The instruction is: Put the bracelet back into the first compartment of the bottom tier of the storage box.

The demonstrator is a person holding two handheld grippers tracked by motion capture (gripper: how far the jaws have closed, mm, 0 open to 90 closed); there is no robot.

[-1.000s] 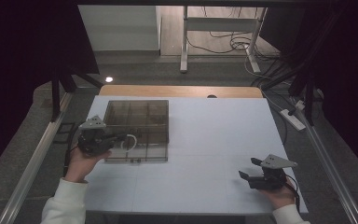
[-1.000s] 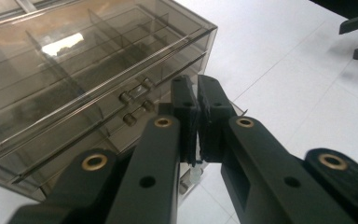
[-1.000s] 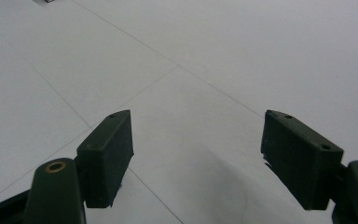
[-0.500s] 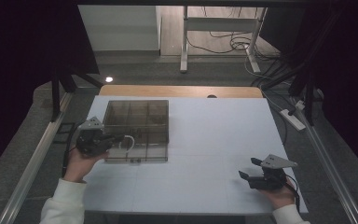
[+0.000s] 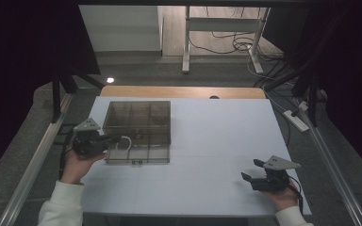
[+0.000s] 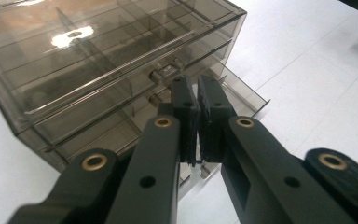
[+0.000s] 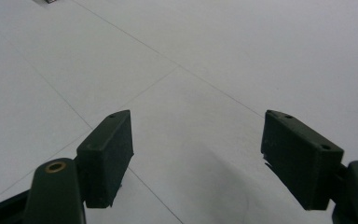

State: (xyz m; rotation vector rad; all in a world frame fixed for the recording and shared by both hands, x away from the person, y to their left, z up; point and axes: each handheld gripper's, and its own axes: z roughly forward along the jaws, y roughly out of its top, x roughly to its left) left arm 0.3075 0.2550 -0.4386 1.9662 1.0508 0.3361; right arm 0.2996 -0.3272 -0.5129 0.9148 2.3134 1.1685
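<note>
Smoke-tinted plastic forms the organiser box (image 5: 137,132) that sits on the left half of the white table (image 5: 207,141); the box is see-through, split by thin walls into a grid of compartments, and the left gripper view shows it stacked in tiers of shallow drawers with small round knobs (image 6: 154,74) on their fronts; no contents can be made out in any compartment; the lowest drawer (image 6: 242,93) stands pulled out a little past the tiers above it; a pale loop (image 5: 124,141) shows at the box's left side in the high view, just beyond the jaw tips, and what it is cannot be told; the left gripper (image 6: 196,123) comes in from the box's left edge with its jaws pressed together, tips right at the drawer fronts, and whether something thin is pinched between them cannot be told; the right gripper (image 5: 252,172) rests in the person's hand at the near right corner of the table, well apart from the box, its jaws standing wide apart over bare tabletop with nothing between them; the table is marked by faint seams, with a wooden strip (image 5: 184,92) along its far edge; metal rails (image 5: 33,165) run along both sides; beyond lie a grey floor, table legs (image 5: 186,42), loose cables (image 5: 235,44) and a power strip (image 5: 296,120), with dark surroundings left and right.
</note>
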